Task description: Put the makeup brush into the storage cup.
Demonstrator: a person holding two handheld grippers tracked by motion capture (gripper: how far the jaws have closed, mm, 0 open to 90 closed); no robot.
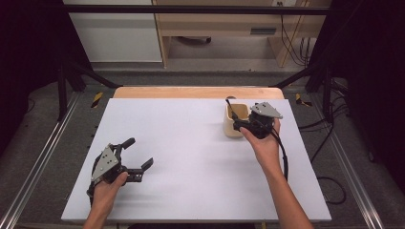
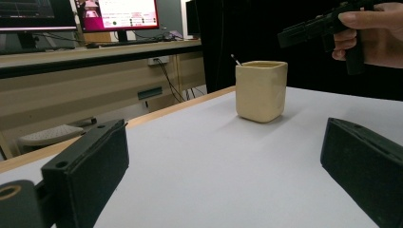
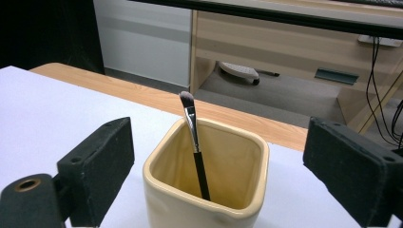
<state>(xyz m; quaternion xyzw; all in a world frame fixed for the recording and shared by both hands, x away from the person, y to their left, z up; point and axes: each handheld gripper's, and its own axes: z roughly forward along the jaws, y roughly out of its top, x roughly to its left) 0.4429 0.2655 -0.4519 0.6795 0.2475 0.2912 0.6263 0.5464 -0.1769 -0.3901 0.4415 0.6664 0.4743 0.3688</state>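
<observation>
at far right of table point(image 1: 191, 143), cream cup point(image 1: 237, 121) stands upright, brush point(image 3: 195, 142) inside it, bristles up, handle leaning on near wall. right gripper point(image 1: 244, 125) hangs just behind cup on person's side, jaws wide, either side of cup, pads clear of brush: nothing held. left gripper point(image 1: 138, 162) rests low at near left, well apart, jaws wide, empty. step judged: brush dropped in cup, release done. next move: draw right gripper back without knocking cup or brush.
</observation>
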